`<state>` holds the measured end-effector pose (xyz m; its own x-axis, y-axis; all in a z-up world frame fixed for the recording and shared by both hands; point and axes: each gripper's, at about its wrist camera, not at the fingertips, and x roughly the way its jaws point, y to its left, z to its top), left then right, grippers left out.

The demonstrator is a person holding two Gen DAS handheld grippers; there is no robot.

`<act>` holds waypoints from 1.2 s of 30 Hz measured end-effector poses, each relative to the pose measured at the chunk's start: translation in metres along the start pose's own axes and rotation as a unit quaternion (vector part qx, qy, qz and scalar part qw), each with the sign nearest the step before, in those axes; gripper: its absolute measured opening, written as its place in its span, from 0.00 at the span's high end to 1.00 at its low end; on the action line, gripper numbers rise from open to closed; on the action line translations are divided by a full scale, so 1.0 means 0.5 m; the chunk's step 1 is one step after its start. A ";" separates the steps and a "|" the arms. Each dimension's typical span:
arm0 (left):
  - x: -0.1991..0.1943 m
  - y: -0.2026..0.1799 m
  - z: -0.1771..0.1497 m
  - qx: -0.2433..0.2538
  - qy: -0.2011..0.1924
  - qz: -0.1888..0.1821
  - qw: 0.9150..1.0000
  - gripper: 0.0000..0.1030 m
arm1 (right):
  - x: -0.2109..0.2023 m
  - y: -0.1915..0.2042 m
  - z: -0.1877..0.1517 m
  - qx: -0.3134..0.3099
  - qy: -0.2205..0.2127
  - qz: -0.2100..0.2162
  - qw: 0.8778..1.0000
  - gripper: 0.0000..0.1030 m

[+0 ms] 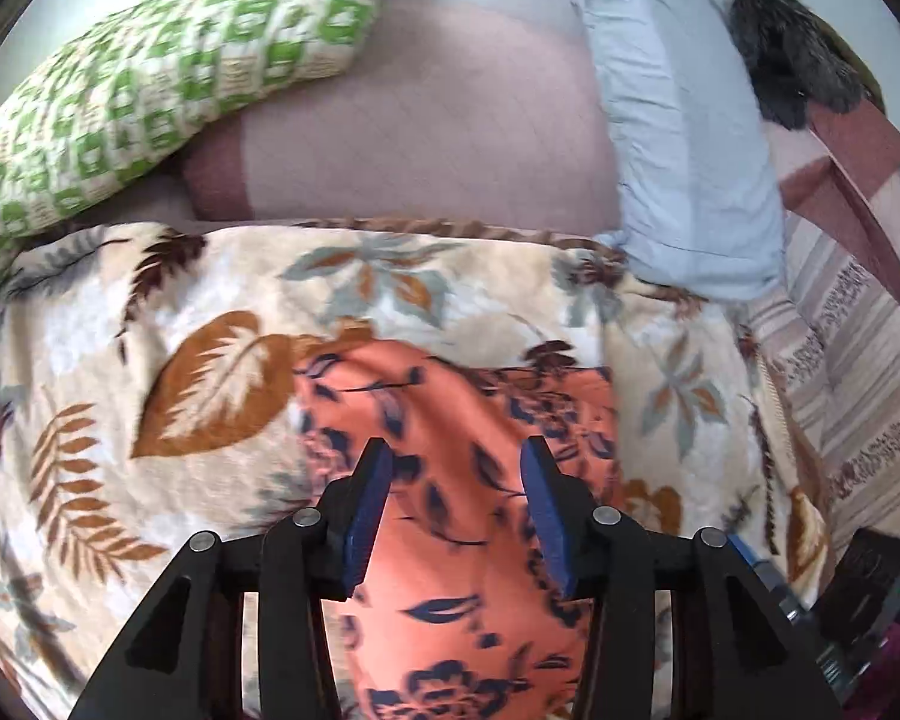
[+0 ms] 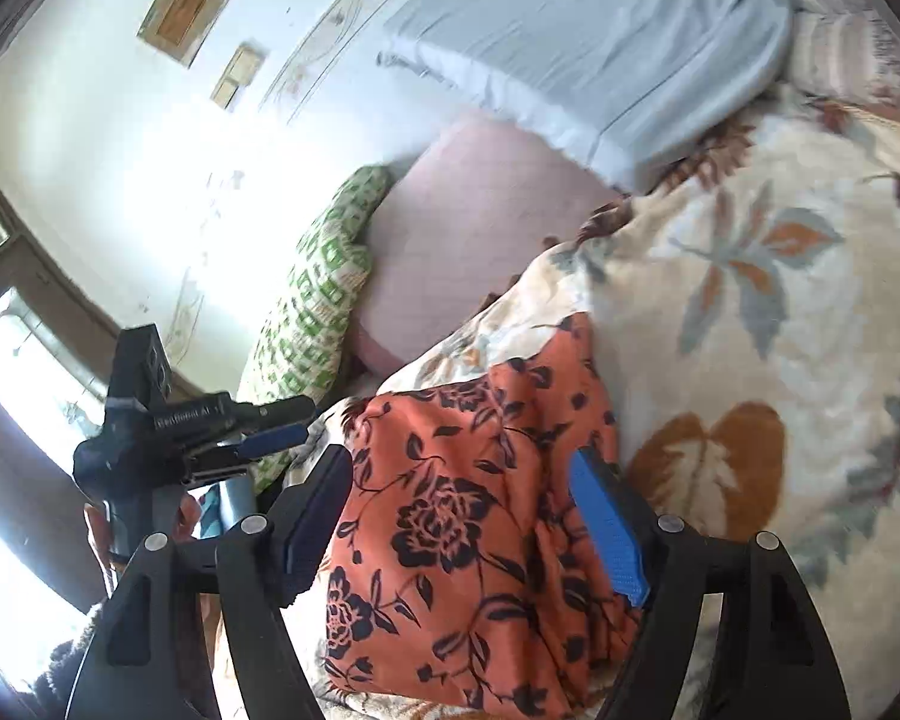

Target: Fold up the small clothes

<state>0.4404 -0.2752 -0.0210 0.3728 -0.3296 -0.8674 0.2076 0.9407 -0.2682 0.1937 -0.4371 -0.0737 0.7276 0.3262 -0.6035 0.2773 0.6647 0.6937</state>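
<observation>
An orange garment with a dark floral print (image 1: 462,540) lies on a cream leaf-patterned blanket (image 1: 180,360) on a bed. My left gripper (image 1: 457,450) is open, its blue pads (image 1: 366,516) apart just above the garment. In the right wrist view the same garment (image 2: 468,510) lies folded over. My right gripper (image 2: 459,468) is open above it, with the blanket (image 2: 750,312) to the right. The left gripper (image 2: 270,429) shows at the left edge of that view, beside the garment.
A green-and-white checked pillow (image 1: 150,72), a pink pillow (image 1: 420,138) and a light blue pillow (image 1: 678,138) lie at the head of the bed. A dark furry thing (image 1: 792,54) sits at the far right. A striped sheet (image 1: 858,372) covers the right side. A white wall (image 2: 150,138) stands behind.
</observation>
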 end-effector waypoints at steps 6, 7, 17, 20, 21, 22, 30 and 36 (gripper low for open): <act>0.064 0.129 -0.042 -0.095 0.061 -0.046 0.993 0.58 | 0.186 -0.031 0.041 0.017 0.110 -0.001 0.994 0.28; 0.085 0.127 -0.040 -0.098 0.064 -0.050 0.992 0.58 | 0.208 -0.041 0.039 0.018 0.119 -0.013 0.993 0.28; 0.138 0.104 -0.037 -0.122 0.033 -0.070 0.989 0.78 | 0.197 0.017 0.074 -0.052 0.092 -0.049 0.993 0.86; 0.137 0.089 -0.038 -0.113 0.026 -0.051 0.992 0.78 | 0.187 0.033 0.109 -0.077 0.085 -0.072 0.991 0.86; 0.147 0.085 -0.041 -0.108 0.033 -0.045 0.993 0.78 | 0.194 0.029 0.113 -0.083 0.091 -0.082 0.989 0.86; 0.160 0.080 -0.043 -0.103 0.041 -0.035 0.993 0.78 | 0.203 0.022 0.114 -0.088 0.098 -0.097 0.987 0.86; 0.231 0.027 -0.052 -0.054 0.052 0.024 0.997 0.76 | 0.263 -0.076 0.087 -0.073 0.124 -0.163 0.976 0.75; 0.194 0.039 -0.048 -0.067 0.058 0.008 0.996 0.76 | 0.224 -0.108 0.103 -0.012 0.124 -0.146 0.981 0.46</act>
<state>0.4591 -0.2868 -0.1205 0.2661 -0.3106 -0.9125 0.0775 0.9505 -0.3009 0.2928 -0.4711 -0.1587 0.4427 0.2707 -0.8548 0.4349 0.7689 0.4688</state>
